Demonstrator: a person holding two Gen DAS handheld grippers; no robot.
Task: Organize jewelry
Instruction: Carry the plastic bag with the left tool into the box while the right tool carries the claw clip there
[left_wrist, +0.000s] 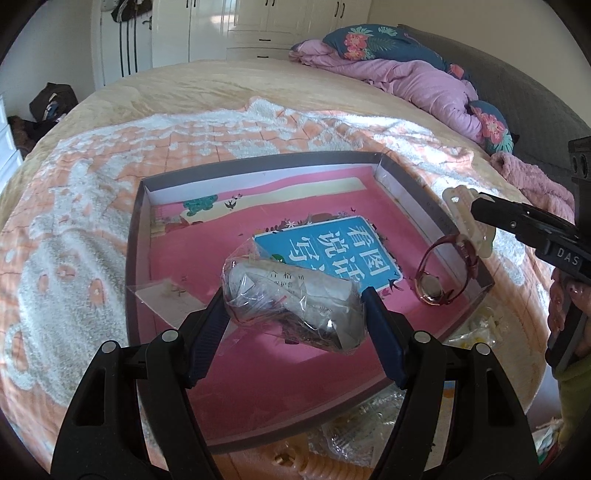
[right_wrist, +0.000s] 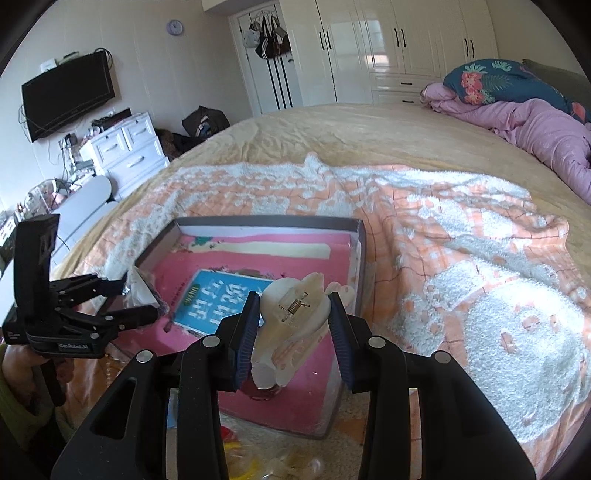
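Observation:
A shallow grey box (left_wrist: 135, 229) with a pink printed floor lies on the bed; it also shows in the right wrist view (right_wrist: 360, 240). My left gripper (left_wrist: 295, 310) is shut on a clear plastic bag of jewelry (left_wrist: 291, 299), held over the box. My right gripper (right_wrist: 293, 325) is shut on a cream hair claw clip (right_wrist: 295, 314), held above the box's near right corner; the clip also shows in the left wrist view (left_wrist: 467, 218). A dark red wristwatch (left_wrist: 443, 275) leans in the box's right corner. A small clear packet with earrings (left_wrist: 170, 297) lies at the box's left.
An orange and white blanket (right_wrist: 480, 295) covers the bed under the box. More clear packets (left_wrist: 354, 435) lie on the blanket in front of the box. A pink quilt and floral pillows (left_wrist: 406, 70) sit at the far right. The left gripper shows in the right wrist view (right_wrist: 140, 299).

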